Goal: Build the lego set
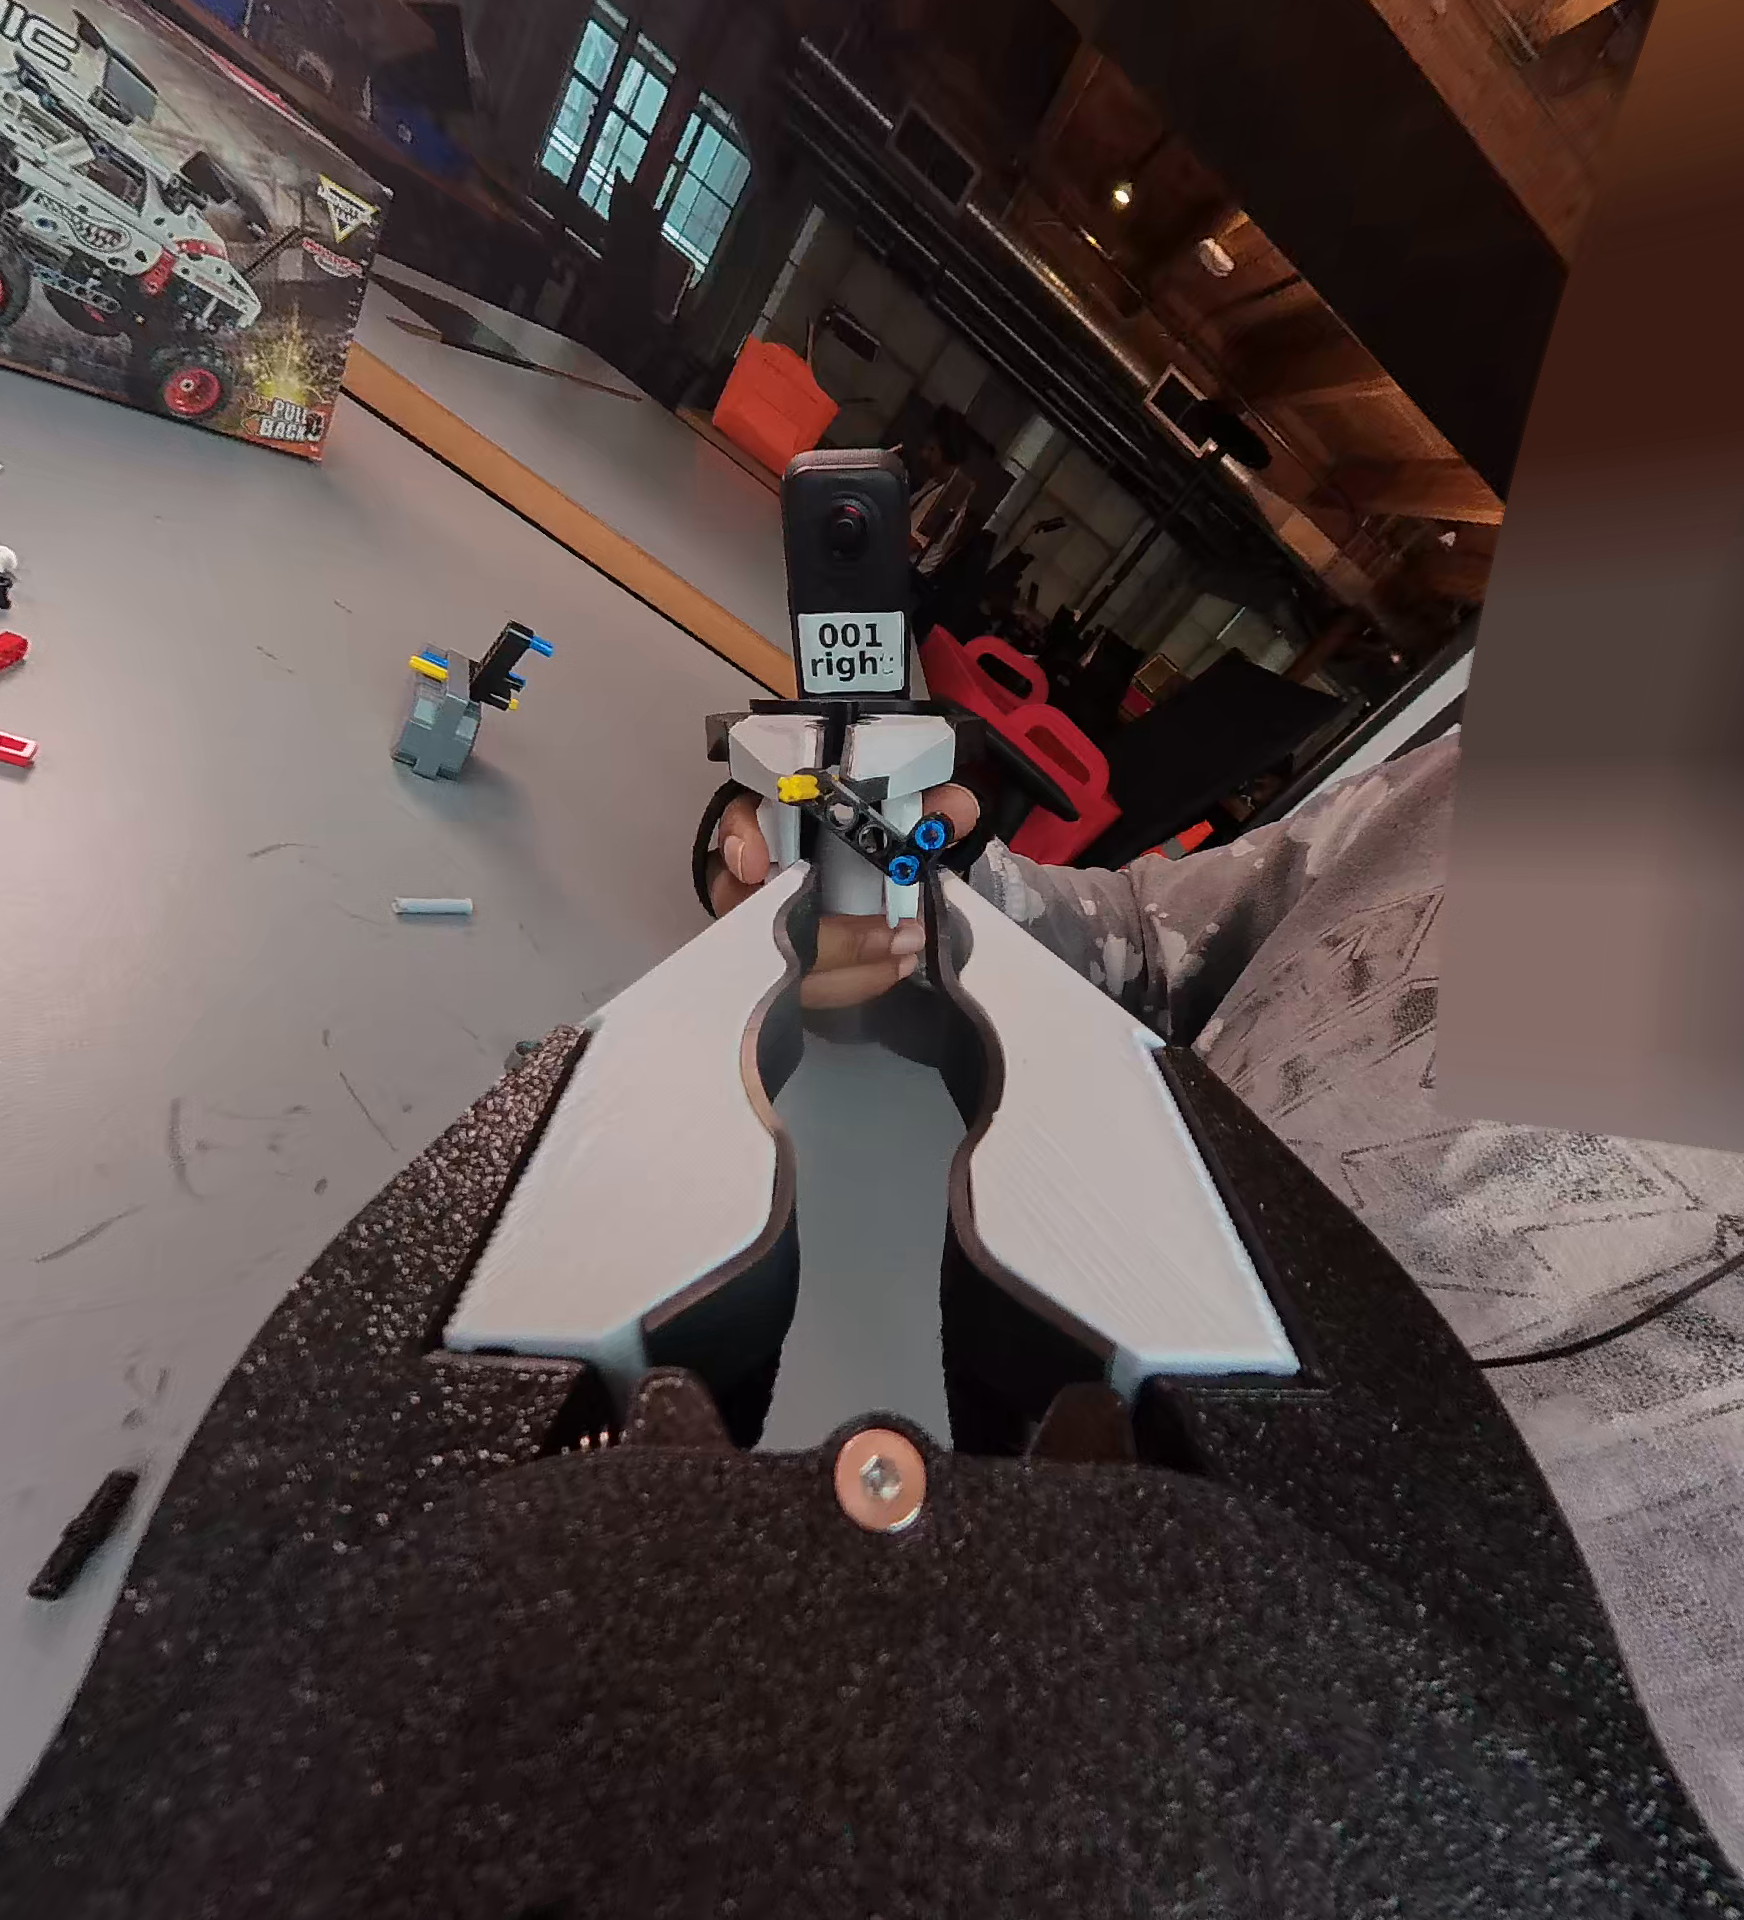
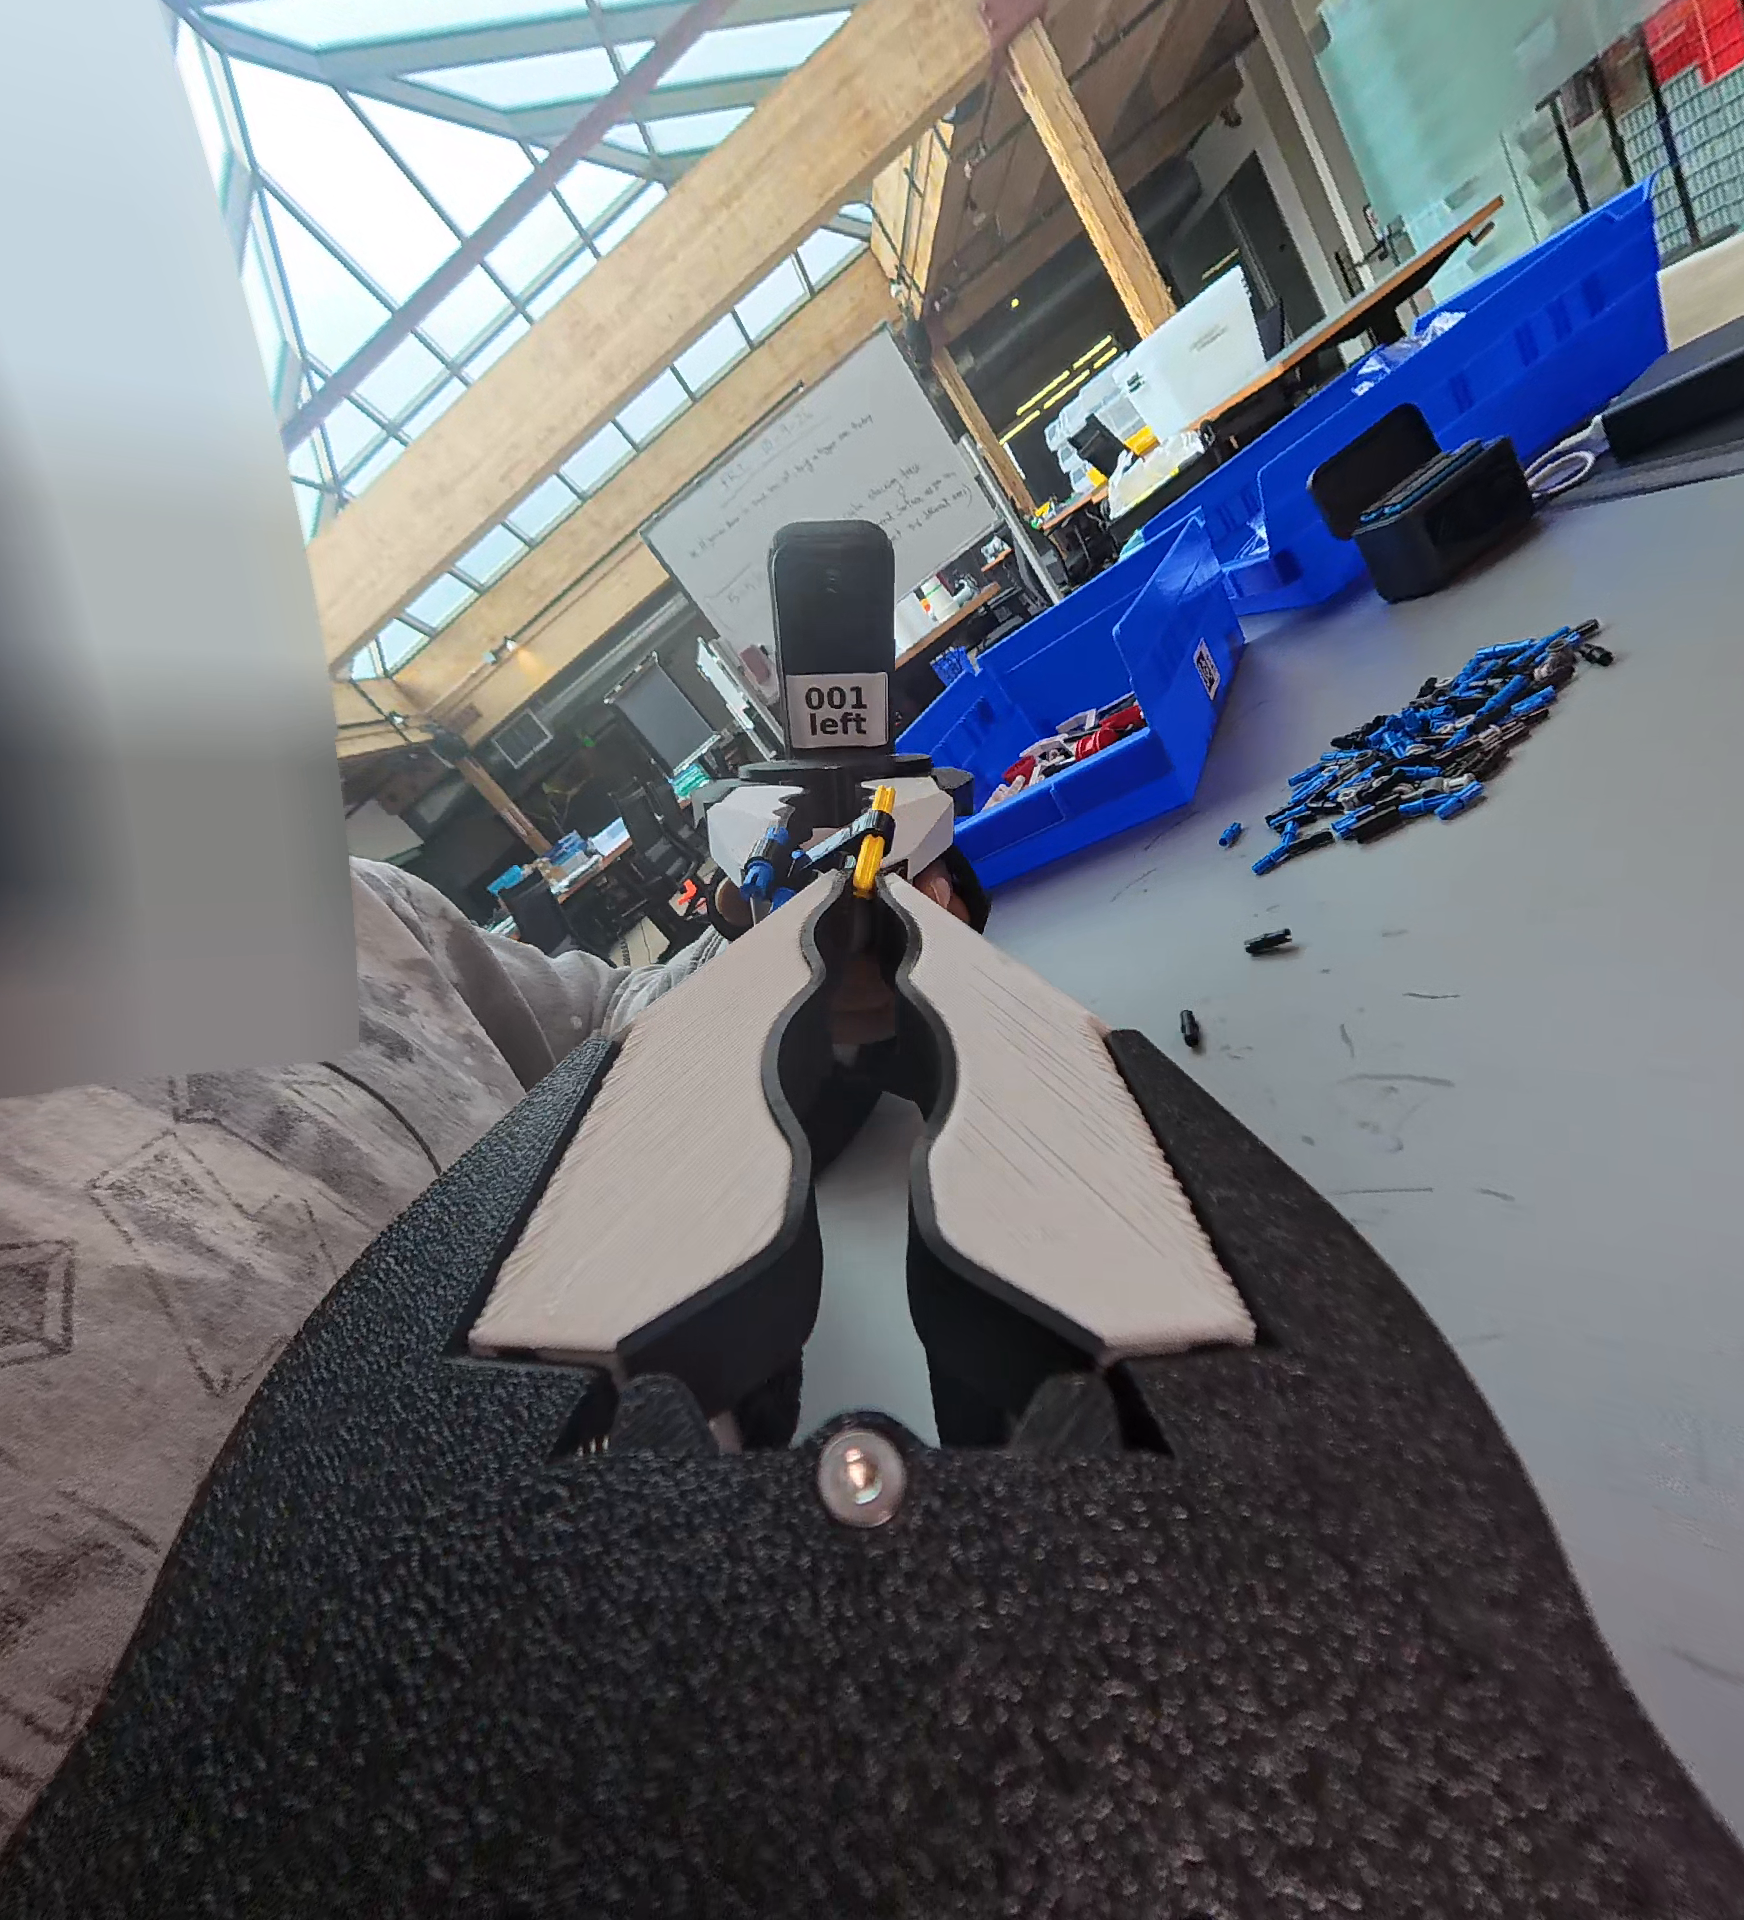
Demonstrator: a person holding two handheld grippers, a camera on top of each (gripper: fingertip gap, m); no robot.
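The build looks early: the right gripper [image 2: 855,883], clamped on a small black beam [image 1: 863,826] with blue and yellow pins, faces the parted, empty left gripper [image 1: 873,883], while a grey sub-assembly [image 1: 452,707] sits far left and loose pins [image 2: 1429,727] lie far right.

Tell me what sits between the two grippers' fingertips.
A black lego beam with a yellow pin and blue pins, shown in both wrist views. The right gripper is shut on its yellow end; the left gripper is open.
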